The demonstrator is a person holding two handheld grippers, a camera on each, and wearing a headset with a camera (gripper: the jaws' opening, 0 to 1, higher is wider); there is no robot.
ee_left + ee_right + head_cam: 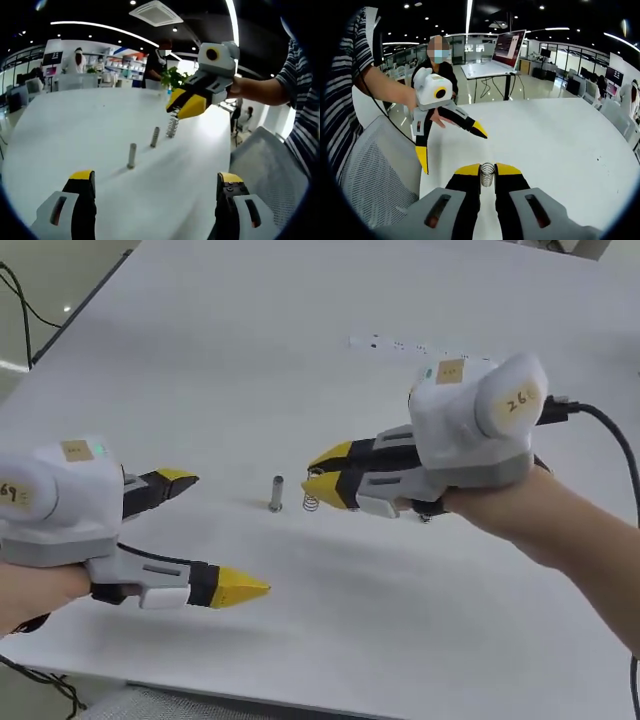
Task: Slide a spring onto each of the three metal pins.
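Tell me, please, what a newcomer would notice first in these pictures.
The right gripper pinches a small spring between its yellow tips, close beside an upright metal pin on the white table. The left gripper is wide open, nearer the person.

White housings (pixel 470 420), yellow-tipped black fingers (pixel 238 587), striped sleeve (pixel 300 85).

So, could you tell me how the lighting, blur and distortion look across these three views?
Head view: even light, only soft shadows on the white table, the pin sharp. Left gripper view: fisheye curves the ceiling light strip and the table edge. Right gripper view: the spring sharp between the right tongs, the room behind softer.
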